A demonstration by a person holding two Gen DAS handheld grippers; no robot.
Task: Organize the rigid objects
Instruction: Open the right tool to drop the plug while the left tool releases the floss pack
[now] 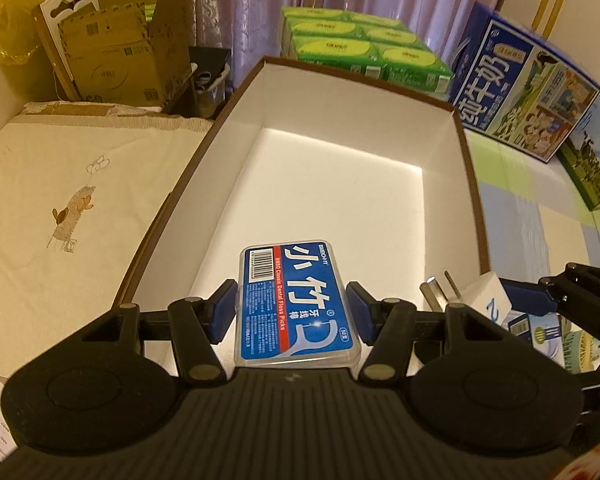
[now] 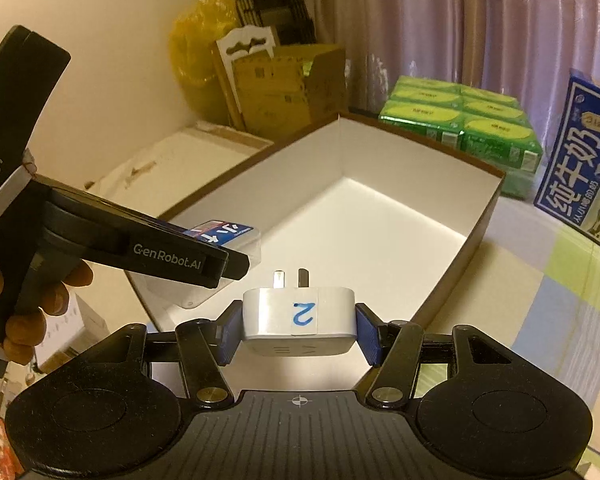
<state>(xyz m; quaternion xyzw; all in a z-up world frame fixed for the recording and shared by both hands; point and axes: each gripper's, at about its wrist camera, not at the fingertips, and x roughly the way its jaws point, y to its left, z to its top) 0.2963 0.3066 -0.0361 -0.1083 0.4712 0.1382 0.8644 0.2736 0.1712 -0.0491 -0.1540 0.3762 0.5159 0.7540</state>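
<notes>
- Our left gripper [image 1: 291,309] has its jaws clamped on the floss pick case [image 1: 296,302], held over the near end of the white box [image 1: 340,184].
- Our right gripper [image 2: 299,330] pinches the white plug adapter [image 2: 298,322] just outside that box's near right corner.

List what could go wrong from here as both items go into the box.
1. The left gripper and right gripper sit close together at the near edge of the white-lined brown cardboard box; they may collide.
2. The blue-labelled clear plastic floss pick case is held by its narrow sides; it might slip.
3. The white plug adapter marked "2" could catch on the rim.
</notes>
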